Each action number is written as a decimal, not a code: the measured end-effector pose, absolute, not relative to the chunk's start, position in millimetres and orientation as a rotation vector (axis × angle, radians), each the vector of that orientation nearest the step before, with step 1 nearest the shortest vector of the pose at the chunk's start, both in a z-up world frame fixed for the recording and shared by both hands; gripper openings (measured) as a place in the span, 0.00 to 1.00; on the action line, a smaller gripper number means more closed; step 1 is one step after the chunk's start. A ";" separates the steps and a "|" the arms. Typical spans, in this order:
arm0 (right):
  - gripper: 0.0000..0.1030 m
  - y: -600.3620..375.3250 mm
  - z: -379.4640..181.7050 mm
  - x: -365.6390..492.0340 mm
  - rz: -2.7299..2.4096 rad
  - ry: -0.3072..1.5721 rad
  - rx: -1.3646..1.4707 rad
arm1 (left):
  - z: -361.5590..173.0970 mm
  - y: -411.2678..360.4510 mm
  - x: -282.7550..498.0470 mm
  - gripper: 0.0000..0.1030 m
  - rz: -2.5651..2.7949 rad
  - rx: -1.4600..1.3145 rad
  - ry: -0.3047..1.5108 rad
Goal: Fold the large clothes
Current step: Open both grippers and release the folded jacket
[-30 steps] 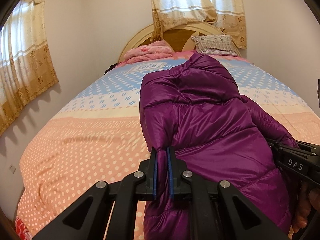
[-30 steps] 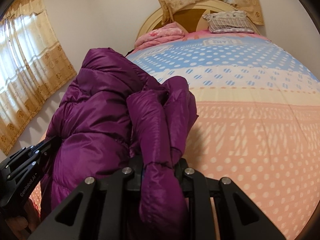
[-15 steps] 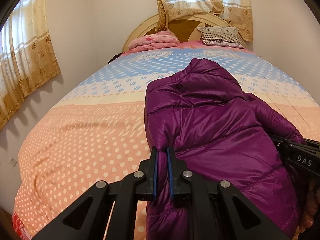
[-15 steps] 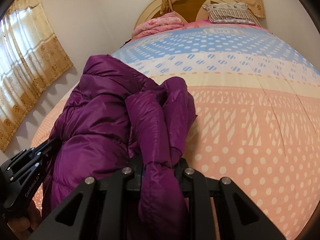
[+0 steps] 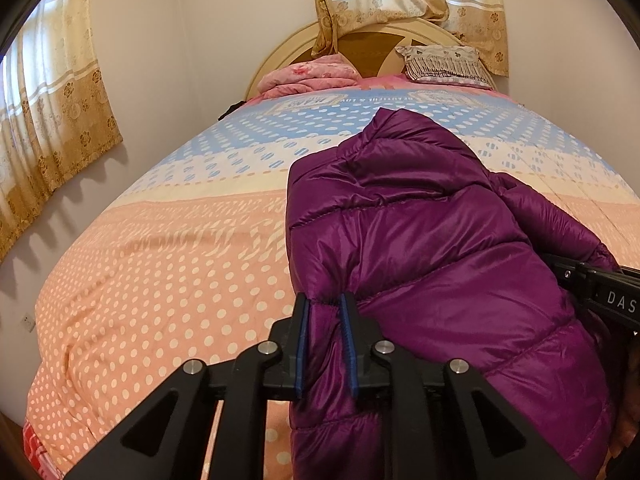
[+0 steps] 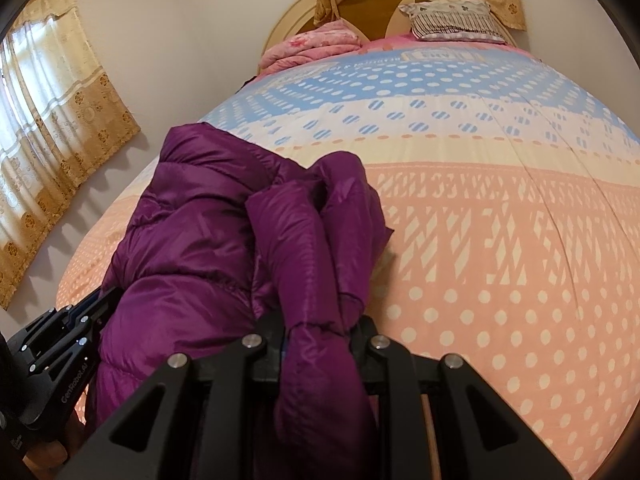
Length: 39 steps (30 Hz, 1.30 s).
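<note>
A purple puffer jacket point(image 5: 432, 240) lies lengthwise on the bed, its far end toward the headboard. My left gripper point(image 5: 325, 312) is shut on the jacket's near left edge. The right gripper shows at the right edge of the left wrist view point(image 5: 600, 292). In the right wrist view the jacket point(image 6: 208, 232) fills the left and middle, with a bunched fold on its right side. My right gripper point(image 6: 320, 326) is shut on that bunched fabric, which hides its fingertips. The left gripper shows at the lower left point(image 6: 64, 344).
The bed has a dotted orange, cream and blue quilt point(image 5: 160, 264). A folded pink blanket point(image 5: 308, 76) and a striped pillow point(image 5: 444, 62) lie by the rounded headboard point(image 5: 368, 40). Curtains point(image 5: 52, 112) hang on the left wall.
Both grippers, still shut on the jacket, have tipped downward and moved a little: the headboard now sits higher in both views and the jacket's far end lies lower on the quilt.
</note>
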State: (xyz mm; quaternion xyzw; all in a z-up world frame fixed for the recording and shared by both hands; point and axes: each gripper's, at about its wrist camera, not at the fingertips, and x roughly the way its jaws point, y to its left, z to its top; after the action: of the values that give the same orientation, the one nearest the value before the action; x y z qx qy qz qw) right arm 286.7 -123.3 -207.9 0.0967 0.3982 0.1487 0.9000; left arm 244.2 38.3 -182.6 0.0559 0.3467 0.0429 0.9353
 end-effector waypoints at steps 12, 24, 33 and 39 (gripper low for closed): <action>0.34 -133.3 -218.1 293.2 0.300 0.856 0.245 | -188.1 49.0 249.7 0.66 0.169 0.089 0.711; 0.45 -139.2 -225.5 299.4 0.289 0.869 0.259 | -195.1 57.9 254.1 0.78 0.179 0.039 0.713; 0.55 -142.2 -228.0 298.3 0.264 0.862 0.249 | -198.9 62.0 253.3 0.81 0.184 0.009 0.699; 0.62 -145.8 -231.0 298.6 0.257 0.865 0.259 | -200.7 66.2 254.3 0.85 0.183 -0.015 0.701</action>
State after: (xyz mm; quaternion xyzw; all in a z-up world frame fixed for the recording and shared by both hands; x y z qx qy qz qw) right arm 298.6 -145.8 -231.0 0.1249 0.4167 0.1239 0.8919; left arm 254.3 66.2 -200.7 -0.0072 0.3429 0.0894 0.9351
